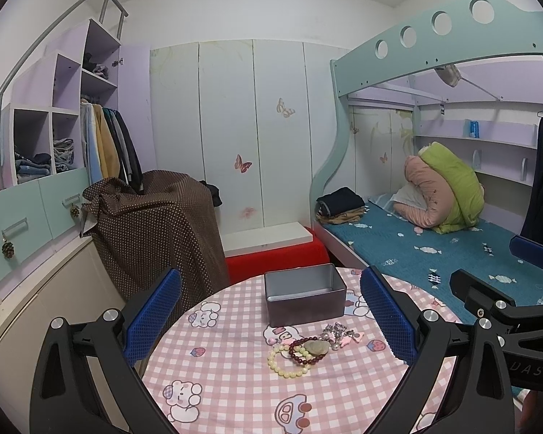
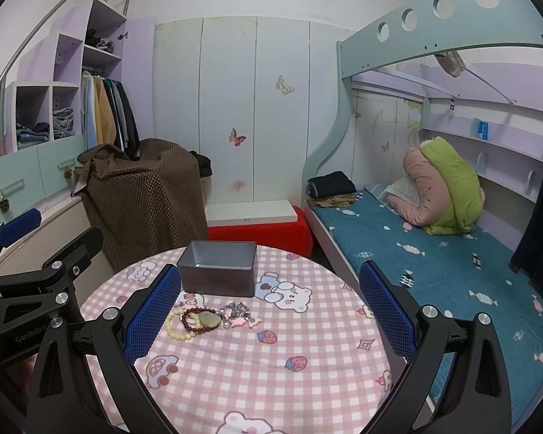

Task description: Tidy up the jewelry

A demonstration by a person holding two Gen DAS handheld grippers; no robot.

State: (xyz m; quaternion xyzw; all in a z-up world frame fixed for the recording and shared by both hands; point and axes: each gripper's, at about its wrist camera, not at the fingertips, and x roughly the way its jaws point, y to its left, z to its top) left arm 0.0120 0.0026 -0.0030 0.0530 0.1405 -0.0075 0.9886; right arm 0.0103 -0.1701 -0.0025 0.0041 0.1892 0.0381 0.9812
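A small pile of jewelry lies on the round table with the pink checked cloth [image 1: 235, 379]: a pale yellow bead bracelet [image 1: 284, 363], a dark red bead bracelet [image 1: 302, 356], a greenish stone pendant [image 1: 316, 347] and a silver and pink charm bracelet [image 1: 340, 334]. An open grey metal box [image 1: 304, 294] stands just behind them. My left gripper [image 1: 271, 314] is open and empty, above the table in front of the pile. My right gripper [image 2: 271, 311] is open and empty, to the right of the pile [image 2: 206, 320]; the box [image 2: 219, 267] is ahead on its left.
A brown dotted cloth covers something [image 1: 155, 231] left of the table. A red stool with a white board [image 1: 275, 253] stands behind it. A bed with a teal sheet [image 1: 434, 253] runs along the right. Shelves and hanging clothes [image 1: 105, 141] are at the left.
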